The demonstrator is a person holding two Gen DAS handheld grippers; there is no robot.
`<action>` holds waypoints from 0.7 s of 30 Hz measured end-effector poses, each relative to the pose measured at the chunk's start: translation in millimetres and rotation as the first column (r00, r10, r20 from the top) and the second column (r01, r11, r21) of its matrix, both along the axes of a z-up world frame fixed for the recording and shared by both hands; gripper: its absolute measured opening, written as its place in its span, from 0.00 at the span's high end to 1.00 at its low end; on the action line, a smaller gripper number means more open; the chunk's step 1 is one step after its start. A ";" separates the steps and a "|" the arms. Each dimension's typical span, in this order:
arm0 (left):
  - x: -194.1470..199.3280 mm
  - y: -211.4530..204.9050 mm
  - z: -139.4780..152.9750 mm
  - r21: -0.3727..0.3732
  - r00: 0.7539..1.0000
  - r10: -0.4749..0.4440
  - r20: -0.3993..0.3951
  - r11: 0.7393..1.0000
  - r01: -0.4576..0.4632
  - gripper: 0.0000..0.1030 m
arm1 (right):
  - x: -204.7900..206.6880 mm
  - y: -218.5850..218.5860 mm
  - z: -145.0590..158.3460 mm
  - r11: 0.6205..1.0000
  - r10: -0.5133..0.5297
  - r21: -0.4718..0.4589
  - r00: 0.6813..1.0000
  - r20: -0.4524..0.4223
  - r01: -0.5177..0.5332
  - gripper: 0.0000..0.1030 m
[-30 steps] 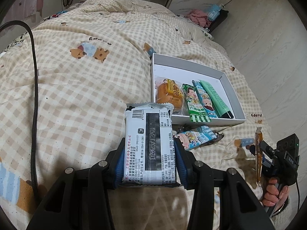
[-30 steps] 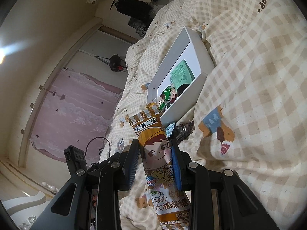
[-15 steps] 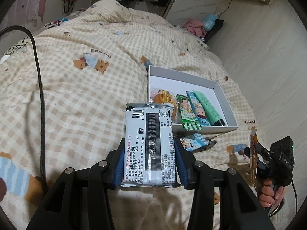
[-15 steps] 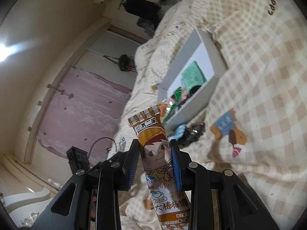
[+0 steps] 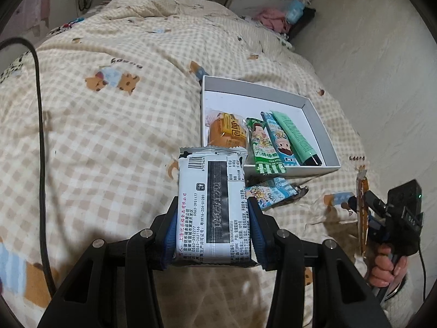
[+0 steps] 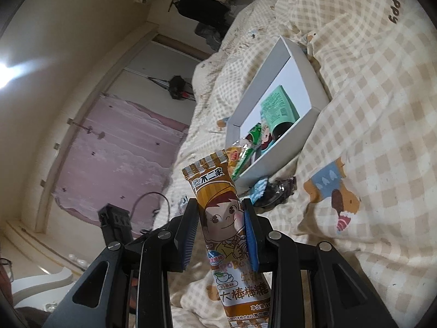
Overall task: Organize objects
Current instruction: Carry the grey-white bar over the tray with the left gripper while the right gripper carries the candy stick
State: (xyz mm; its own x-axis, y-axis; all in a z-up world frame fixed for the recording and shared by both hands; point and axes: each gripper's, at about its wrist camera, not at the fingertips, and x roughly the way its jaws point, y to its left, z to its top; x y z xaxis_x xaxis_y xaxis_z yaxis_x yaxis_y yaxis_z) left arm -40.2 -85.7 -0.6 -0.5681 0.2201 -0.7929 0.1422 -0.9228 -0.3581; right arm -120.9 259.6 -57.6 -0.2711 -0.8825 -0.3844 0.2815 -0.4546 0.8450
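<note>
The left tongs are clamped on a white snack packet, its barcode side facing the camera; the packet's lower end is hidden behind the tong frame. At 1 o'clock from it, a white box sits on the checked bedspread and holds an orange packet, a green candy stick, a blue candy stick and a mint-green tube side by side. The green stick's end pokes over the near wall. Just outside that wall lies a blue wrapper (half covered by the white packet), touching something dark and shiny that is hard to identify.

The right tongs pinch a brown lollipop packet bearing a cartoon face, upright, its bottom cut off by the frame edge. In the left view, at 4 o'clock, the same packet shows edge-on only, with a hand gripping the handle below. Beyond, at 1 o'clock in the right view, the box's contents are mostly masked by its wall.
</note>
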 end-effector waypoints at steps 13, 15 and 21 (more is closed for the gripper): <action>-96.6 29.7 72.5 0.014 0.963 -0.093 -0.252 0.995 0.100 0.52 | -66.3 -55.4 89.7 0.982 -0.033 0.166 0.949 -0.312 0.089 0.68; -112.0 29.8 66.1 0.030 0.957 -0.078 -0.278 0.996 0.089 0.52 | -75.3 -60.7 91.1 0.973 -0.066 0.185 0.932 -0.357 0.140 0.68; -131.3 15.1 7.8 0.087 0.950 0.062 -0.306 0.995 -0.037 0.52 | -85.4 -74.4 62.1 0.942 -0.092 0.256 0.903 -0.420 0.215 0.68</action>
State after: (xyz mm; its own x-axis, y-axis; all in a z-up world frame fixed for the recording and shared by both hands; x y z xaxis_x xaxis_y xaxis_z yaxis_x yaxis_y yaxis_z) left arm -171.5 -70.6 7.2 -0.7937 0.2403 -0.5589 0.0587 -0.8842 -0.4634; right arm -206.3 185.2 4.5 -0.5775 -0.6832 -0.4470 0.4712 -0.7260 0.5009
